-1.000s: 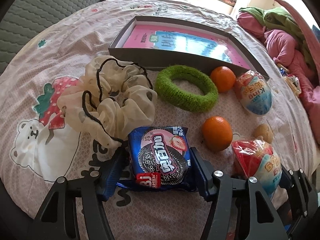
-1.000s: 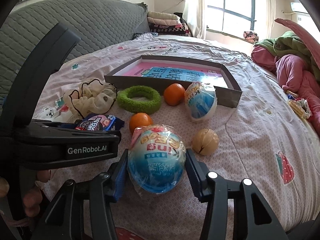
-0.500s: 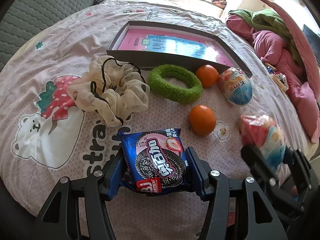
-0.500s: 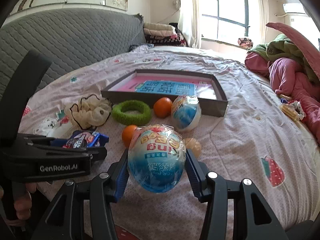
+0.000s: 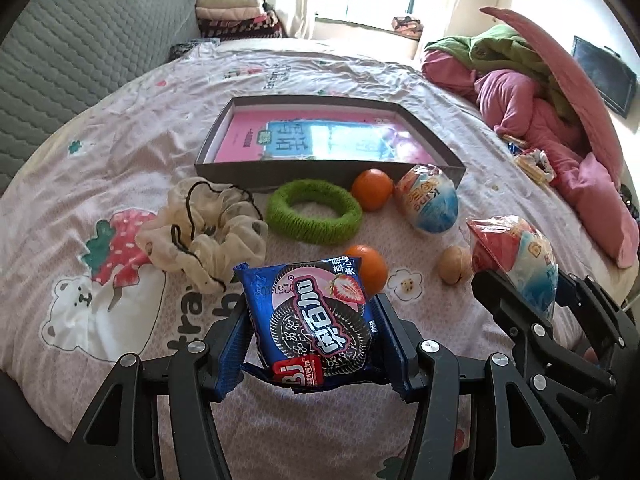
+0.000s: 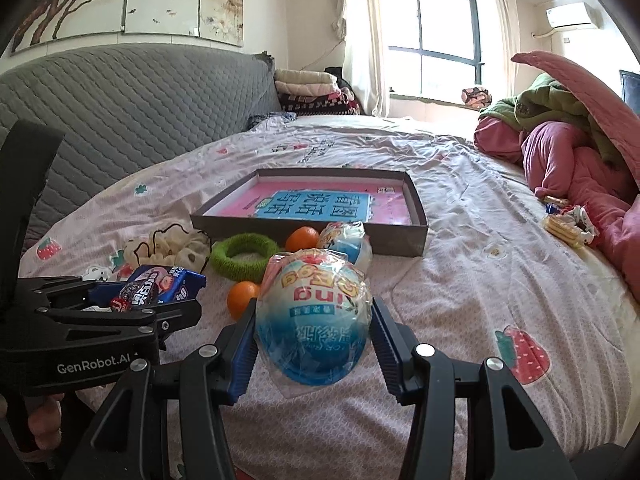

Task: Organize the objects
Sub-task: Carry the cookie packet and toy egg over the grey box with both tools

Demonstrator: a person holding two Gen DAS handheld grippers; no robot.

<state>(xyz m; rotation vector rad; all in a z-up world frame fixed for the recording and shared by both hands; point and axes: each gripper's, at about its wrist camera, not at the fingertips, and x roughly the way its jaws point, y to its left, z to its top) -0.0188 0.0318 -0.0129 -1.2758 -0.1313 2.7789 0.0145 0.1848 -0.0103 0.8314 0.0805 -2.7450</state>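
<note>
My left gripper (image 5: 312,332) is shut on a blue cookie packet (image 5: 316,312) and holds it clear of the bed. My right gripper (image 6: 314,320) is shut on a wrapped blue-and-red toy egg (image 6: 316,300), also lifted. In the left wrist view the egg (image 5: 520,252) hangs at the right. The right wrist view shows the packet (image 6: 160,286) at the left. Ahead lies an open grey box (image 5: 320,174) with a pink book in it. In front of it lie a green ring (image 5: 314,212), two oranges (image 5: 372,190) (image 5: 374,264), a second egg (image 5: 428,204) and a cream scrunchie (image 5: 204,232).
A small tan ball (image 5: 454,264) lies near the closer orange. Pink and green bedding (image 6: 568,160) is heaped at the right, with snack wrappers (image 6: 568,224) beside it. A grey quilted headboard (image 6: 120,108) runs along the left. Folded blankets (image 6: 308,88) are stacked near the window.
Both grippers have risen from the bed with their loads. The packet and the egg now hang above the sheet, and both views have tipped up toward the box.
</note>
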